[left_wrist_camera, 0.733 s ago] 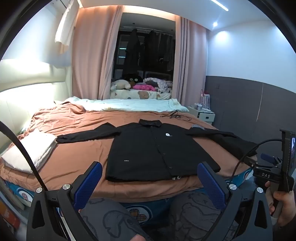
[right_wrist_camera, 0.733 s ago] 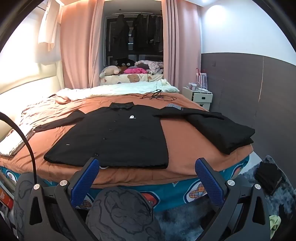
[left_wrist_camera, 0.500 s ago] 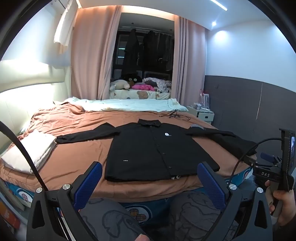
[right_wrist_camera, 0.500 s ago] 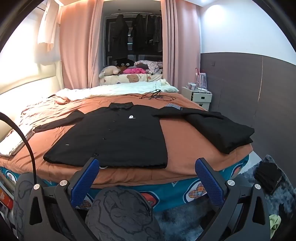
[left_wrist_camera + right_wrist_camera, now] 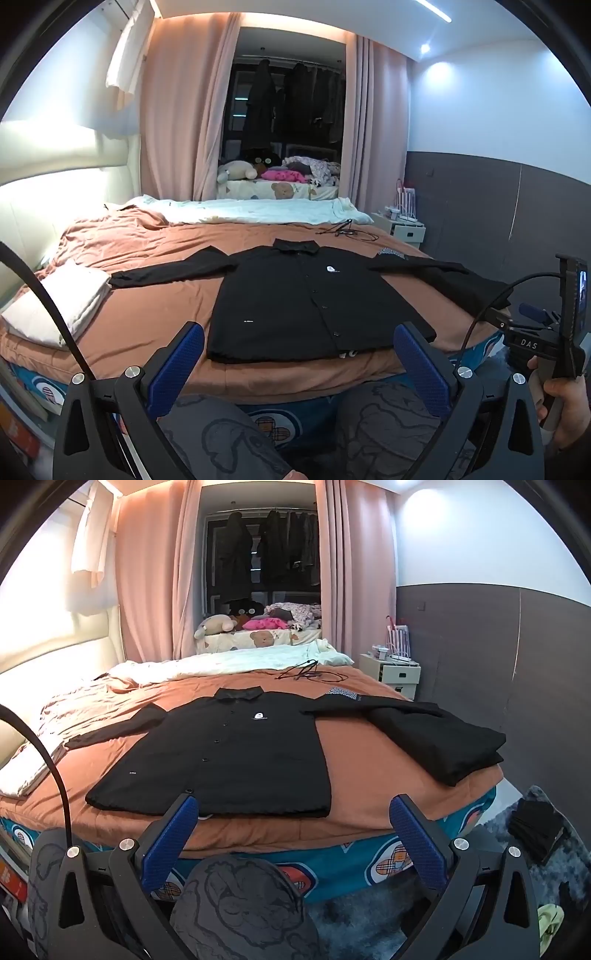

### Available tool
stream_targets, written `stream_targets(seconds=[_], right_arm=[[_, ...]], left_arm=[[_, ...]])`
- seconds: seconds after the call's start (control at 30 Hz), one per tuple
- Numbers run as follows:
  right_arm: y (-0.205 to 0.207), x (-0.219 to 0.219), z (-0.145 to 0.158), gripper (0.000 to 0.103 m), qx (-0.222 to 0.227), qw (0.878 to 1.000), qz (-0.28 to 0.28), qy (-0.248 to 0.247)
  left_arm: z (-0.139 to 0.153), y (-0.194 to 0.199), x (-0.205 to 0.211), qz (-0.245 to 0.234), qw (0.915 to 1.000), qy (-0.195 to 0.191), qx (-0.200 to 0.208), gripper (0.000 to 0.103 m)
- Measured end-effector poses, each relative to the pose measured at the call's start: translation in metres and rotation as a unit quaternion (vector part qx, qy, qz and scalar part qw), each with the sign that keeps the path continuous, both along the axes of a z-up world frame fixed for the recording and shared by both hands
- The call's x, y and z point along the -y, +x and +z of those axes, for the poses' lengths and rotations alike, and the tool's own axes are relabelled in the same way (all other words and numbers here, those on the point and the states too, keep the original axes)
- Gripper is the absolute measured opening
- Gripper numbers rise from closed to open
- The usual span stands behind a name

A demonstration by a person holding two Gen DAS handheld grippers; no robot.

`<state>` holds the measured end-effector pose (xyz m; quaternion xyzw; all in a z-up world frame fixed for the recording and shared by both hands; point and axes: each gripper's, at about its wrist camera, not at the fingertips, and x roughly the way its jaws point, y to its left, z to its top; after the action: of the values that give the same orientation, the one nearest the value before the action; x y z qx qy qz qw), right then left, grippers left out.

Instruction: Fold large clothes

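A large black button-up shirt (image 5: 295,299) lies flat, face up, on the brown bed sheet (image 5: 155,310), sleeves spread to both sides, collar at the far end. It also shows in the right wrist view (image 5: 236,753). My left gripper (image 5: 299,350) is open and empty, held in front of the bed's near edge below the shirt hem. My right gripper (image 5: 293,823) is open and empty, likewise short of the hem. The right gripper's body shows at the right of the left wrist view (image 5: 546,339).
A folded black garment (image 5: 443,738) lies on the bed's right side over the shirt's right sleeve. A white folded cloth (image 5: 62,295) lies at the left edge. A cable (image 5: 310,672) lies near the far end. A white nightstand (image 5: 395,674) stands at the right. My knees are below the grippers.
Both views have shifted only slightly; the shirt sits a touch lower and nearer in the left wrist view. Both grippers stay open and empty.
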<state>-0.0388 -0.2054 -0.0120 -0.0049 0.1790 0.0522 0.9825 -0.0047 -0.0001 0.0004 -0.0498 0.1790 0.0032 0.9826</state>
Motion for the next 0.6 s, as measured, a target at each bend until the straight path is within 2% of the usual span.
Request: stream_targets(seconds=[0.6], right_arm=[[-0.0017, 0.0011, 0.002, 0.103, 0.002, 1.0, 0.0, -0.003]], left_arm=[[0.0039, -0.0038, -0.0008, -0.016, 0.9998, -0.012, 0.007, 0.103]])
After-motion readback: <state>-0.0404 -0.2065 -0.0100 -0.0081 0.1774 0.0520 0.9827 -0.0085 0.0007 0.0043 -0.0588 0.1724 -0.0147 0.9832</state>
